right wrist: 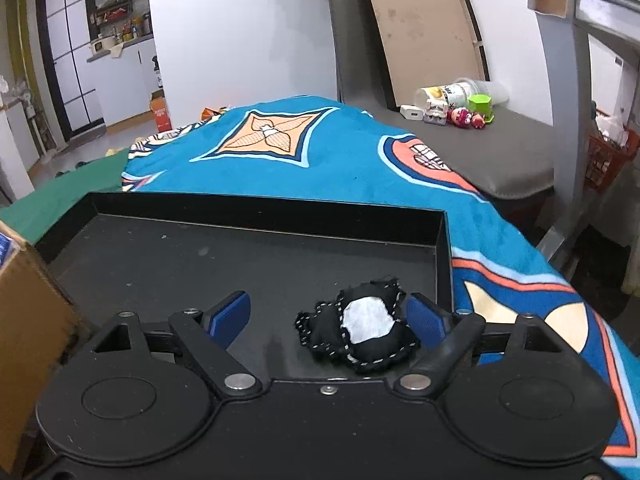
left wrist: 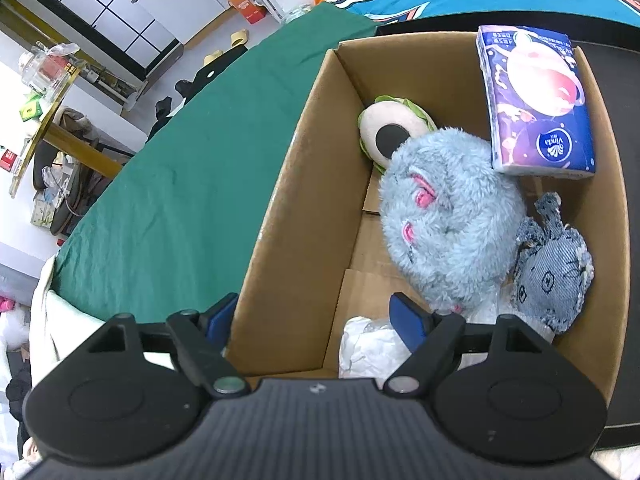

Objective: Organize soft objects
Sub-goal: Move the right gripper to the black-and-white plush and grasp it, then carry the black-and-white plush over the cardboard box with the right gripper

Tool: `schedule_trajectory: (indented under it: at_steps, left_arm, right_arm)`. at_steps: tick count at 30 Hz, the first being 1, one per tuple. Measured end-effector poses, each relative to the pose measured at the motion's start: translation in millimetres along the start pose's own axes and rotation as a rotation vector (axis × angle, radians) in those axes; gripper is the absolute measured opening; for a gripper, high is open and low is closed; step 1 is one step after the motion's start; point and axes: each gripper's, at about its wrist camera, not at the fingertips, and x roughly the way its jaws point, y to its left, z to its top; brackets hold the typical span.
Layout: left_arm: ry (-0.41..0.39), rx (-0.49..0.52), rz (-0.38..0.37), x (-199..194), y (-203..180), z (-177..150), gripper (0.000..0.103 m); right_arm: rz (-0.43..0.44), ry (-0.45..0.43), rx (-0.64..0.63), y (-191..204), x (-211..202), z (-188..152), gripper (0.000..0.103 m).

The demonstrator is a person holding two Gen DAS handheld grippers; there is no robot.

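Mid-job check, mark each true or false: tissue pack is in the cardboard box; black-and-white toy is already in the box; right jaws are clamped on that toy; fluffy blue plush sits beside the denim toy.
1. The tissue pack is inside the cardboard box. True.
2. The black-and-white toy is in the box. False: it lies on the black tray.
3. The right gripper is clamped on that toy. False: its jaws stand open, with the toy lying between them.
4. The fluffy blue plush sits beside the denim toy. True.
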Motion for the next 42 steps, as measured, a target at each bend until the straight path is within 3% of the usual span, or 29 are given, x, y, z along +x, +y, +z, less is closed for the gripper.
schedule_trajectory:
  at_steps: [5, 7, 9, 11, 17, 42]
  left_arm:
    - [0.000, 0.001, -0.007, 0, 2, 0, 0.080]
    - [-0.002, 0.002, -0.011, -1, 3, -1, 0.080]
    - [-0.007, -0.004, -0.019, -2, 5, -1, 0.080]
    - [-0.013, -0.018, -0.033, -4, 8, -1, 0.080]
    - [-0.034, -0.061, -0.058, -8, 22, -4, 0.080]
    - [-0.127, -0.186, -0.188, -14, 69, -20, 0.080]
  right_arm:
    - [0.025, 0.062, 0.019, -1, 10, -5, 0.071]
    - [-0.005, 0.063, -0.024, 4, 10, -8, 0.059]
    - [-0.025, 0.060, -0.052, 7, 8, -10, 0.035]
    - [-0.021, 0.065, -0.062, 7, 4, -11, 0.030]
    - [-0.031, 0.086, -0.087, 10, -11, -15, 0.024]
    - [-0.016, 0.047, -0.132, 64, -115, -2, 0.024]
